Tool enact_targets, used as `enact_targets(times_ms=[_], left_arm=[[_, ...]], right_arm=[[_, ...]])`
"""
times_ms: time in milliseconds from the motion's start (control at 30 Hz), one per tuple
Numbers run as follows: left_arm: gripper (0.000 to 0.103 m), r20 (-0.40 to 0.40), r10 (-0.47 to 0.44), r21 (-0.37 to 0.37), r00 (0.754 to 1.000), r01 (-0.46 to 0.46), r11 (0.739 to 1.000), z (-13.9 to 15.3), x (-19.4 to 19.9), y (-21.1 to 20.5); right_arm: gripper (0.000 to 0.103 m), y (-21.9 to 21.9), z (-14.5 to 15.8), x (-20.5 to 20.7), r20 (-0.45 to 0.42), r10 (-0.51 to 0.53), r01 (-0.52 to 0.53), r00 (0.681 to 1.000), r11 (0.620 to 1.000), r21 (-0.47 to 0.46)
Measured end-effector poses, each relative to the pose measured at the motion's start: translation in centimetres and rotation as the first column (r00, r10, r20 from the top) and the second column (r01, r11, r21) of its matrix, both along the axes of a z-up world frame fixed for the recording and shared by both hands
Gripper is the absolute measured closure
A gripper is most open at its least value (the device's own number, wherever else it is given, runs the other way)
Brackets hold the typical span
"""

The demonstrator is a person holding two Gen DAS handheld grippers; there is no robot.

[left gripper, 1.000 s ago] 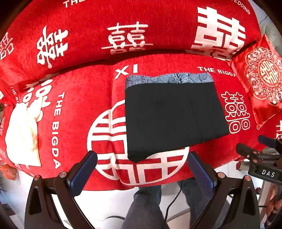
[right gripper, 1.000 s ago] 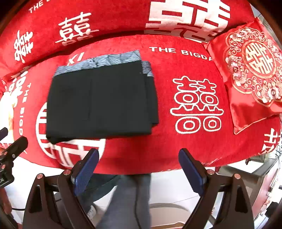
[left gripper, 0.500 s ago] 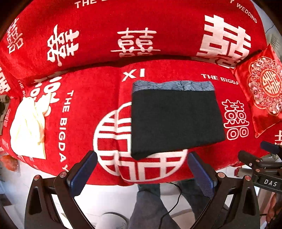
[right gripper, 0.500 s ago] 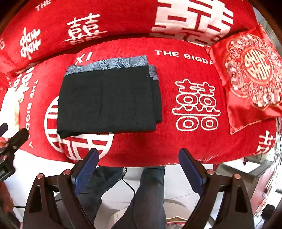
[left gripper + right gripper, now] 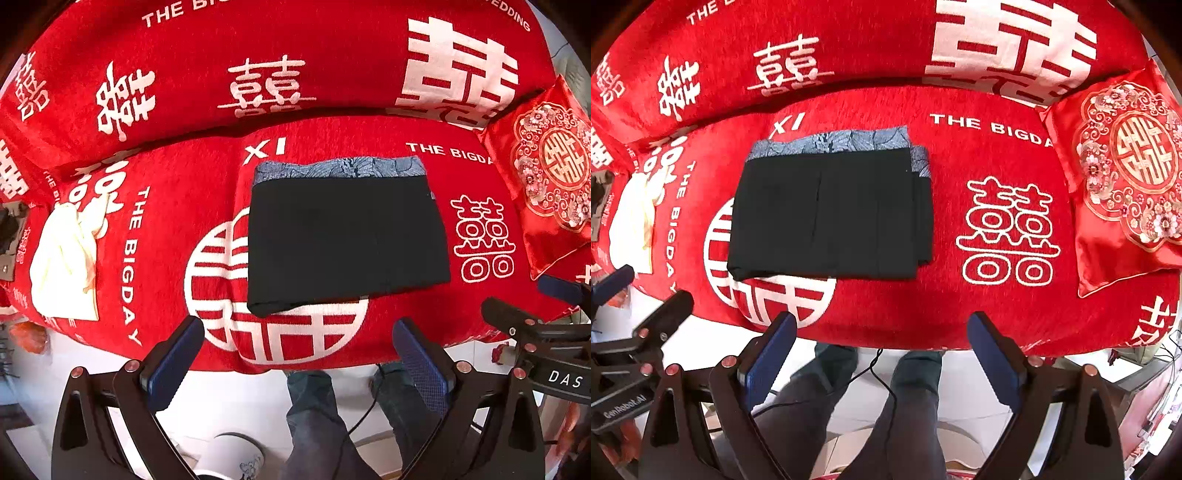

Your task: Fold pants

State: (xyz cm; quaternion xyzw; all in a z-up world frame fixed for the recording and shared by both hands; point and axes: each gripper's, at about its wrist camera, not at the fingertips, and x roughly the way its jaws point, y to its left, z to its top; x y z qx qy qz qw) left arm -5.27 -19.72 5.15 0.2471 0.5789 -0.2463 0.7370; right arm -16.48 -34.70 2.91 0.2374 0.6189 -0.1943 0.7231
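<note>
Black pants lie folded into a flat rectangle on the red sofa seat, a blue-grey patterned band along their far edge. My left gripper hangs open in front of the sofa's front edge, well short of the pants, nothing between its blue pads. My right gripper is open too, held off the seat edge near the pants' right half, and empty. Each gripper shows at the side of the other's view.
The red sofa cover bears white characters. A cream cloth lies at the seat's left end. A red embroidered cushion sits at the right. A person's legs stand below on the white floor.
Both grippers have drawn back and up from the sofa, so the pants look farther off. The pants lie as they were, and both grippers stay open.
</note>
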Motion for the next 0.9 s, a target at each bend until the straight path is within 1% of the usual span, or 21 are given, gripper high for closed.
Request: enact_targets(times_ms=[200, 367, 467, 733, 900], left_arm=[[0.001, 0.003, 0.016, 0.009, 1.000, -0.017, 1.000, 0.1, -0.2, 0.2], [0.001, 0.007, 0.014, 0.019, 1.000, -0.014, 1.000, 0.1, -0.2, 0.2], [0.001, 0.015, 0.014, 0.019, 1.000, -0.014, 1.000, 0.2, -0.1, 0.3], [0.001, 0.013, 0.017, 0.016, 1.000, -0.018, 1.000, 0.3, -0.1, 0.2], [0.001, 0.039, 0.014, -0.008, 0.999, -0.013, 1.000, 0.7, -0.3, 0.2]], right_arm=[[0.008, -0.1, 0.1, 0.0, 0.025, -0.007, 0.006, 1.000, 0.999, 0.036], [0.008, 0.6, 0.3, 0.5, -0.002, 0.026, -0.026, 1.000, 1.000, -0.008], [0.008, 0.7, 0.2, 0.6, -0.003, 0.023, -0.023, 1.000, 1.000, 0.006], [0.008, 0.8, 0.2, 0.7, -0.009, 0.016, -0.016, 1.000, 1.000, 0.007], [0.008, 0.7, 0.2, 0.4, -0.010, 0.005, -0.005, 1.000, 1.000, 0.007]])
